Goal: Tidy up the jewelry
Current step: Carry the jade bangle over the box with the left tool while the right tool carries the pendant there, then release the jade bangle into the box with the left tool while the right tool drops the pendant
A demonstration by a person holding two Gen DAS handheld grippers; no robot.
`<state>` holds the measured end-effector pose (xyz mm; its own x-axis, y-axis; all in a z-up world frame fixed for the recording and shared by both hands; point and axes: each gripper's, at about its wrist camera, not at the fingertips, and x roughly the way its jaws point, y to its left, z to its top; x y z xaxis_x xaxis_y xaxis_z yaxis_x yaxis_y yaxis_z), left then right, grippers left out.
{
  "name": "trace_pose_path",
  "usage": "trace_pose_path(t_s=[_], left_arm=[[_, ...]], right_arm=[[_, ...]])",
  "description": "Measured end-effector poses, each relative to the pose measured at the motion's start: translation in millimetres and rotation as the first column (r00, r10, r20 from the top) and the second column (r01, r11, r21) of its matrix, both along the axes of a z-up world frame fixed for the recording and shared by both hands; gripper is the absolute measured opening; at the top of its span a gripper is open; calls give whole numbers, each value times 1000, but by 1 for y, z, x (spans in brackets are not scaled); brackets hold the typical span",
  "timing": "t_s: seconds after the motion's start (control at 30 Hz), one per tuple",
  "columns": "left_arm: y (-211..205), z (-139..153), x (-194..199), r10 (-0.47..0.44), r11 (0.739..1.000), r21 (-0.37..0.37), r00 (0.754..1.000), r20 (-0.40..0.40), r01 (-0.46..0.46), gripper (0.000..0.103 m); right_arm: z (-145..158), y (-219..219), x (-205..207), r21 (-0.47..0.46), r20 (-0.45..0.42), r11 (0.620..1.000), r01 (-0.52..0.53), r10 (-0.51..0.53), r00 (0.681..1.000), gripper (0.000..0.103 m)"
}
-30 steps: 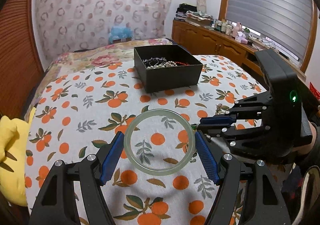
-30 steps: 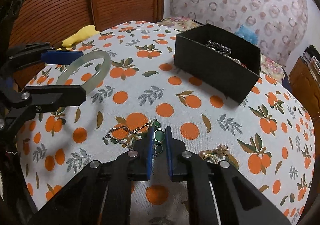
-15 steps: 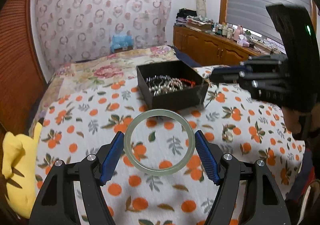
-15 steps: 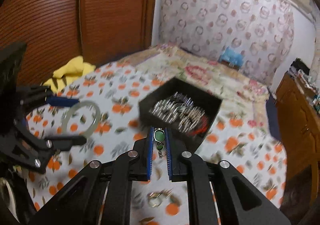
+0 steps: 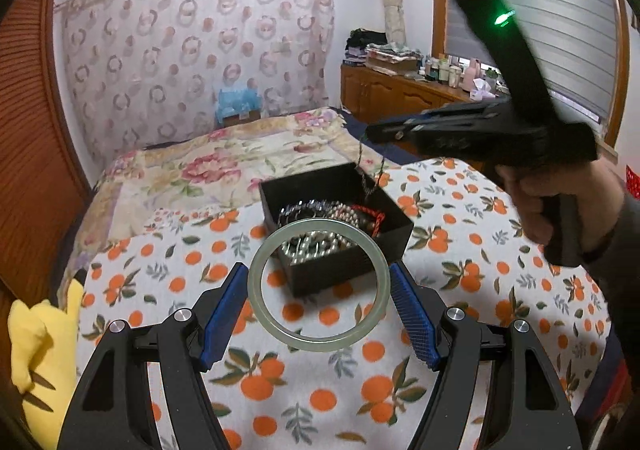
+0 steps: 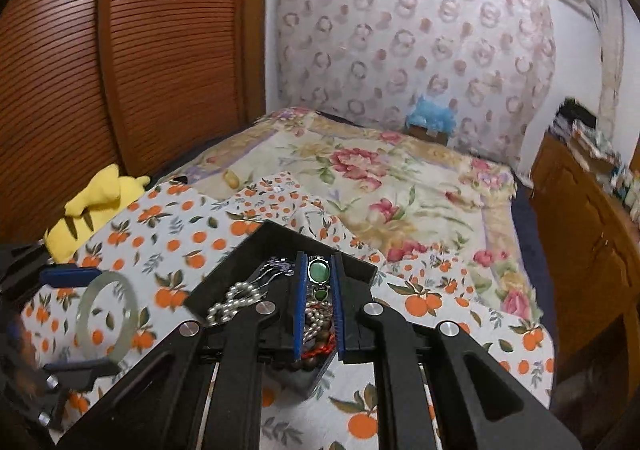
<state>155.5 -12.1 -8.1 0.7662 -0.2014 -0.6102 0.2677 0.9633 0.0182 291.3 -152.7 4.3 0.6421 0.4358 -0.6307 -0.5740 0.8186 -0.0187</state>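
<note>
With the right gripper (image 6: 318, 282) pinching a green-stone chain (image 6: 319, 271) and the left gripper (image 5: 318, 300) clamping a bangle (image 5: 318, 286) over the box (image 5: 394, 228), the dangling chain could snag its rim.

No legible text, label, brand or number was found in either view. The bottles and boxes on the wooden dresser (image 5: 404, 90) were too small and blurred to read. The black box (image 5: 394, 228) showed no print.
</note>
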Motion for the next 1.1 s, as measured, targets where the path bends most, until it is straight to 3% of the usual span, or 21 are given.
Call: trace_pose_path(t_s=[0.37,0.63,0.7,1.1], left_arm=[[-15,2,26,5,1000,24,1000,3,-5,69],[-16,-9,51,29,999,31,999,-24,-28,69],[-18,-13,60,36,999,37,999,-34,-35,69],[-35,-30,103,56,996,68,995,-86,-51,69]], right_arm=[[-22,4,19,17,-27,999,39,-38,999,16],[-25,-10,11,22,-24,999,42,-42,999,18],[-27,-16,5,19,-19,999,43,-43,999,26],[-45,-48,-12,-8,-32,999,52,-53,998,26]])
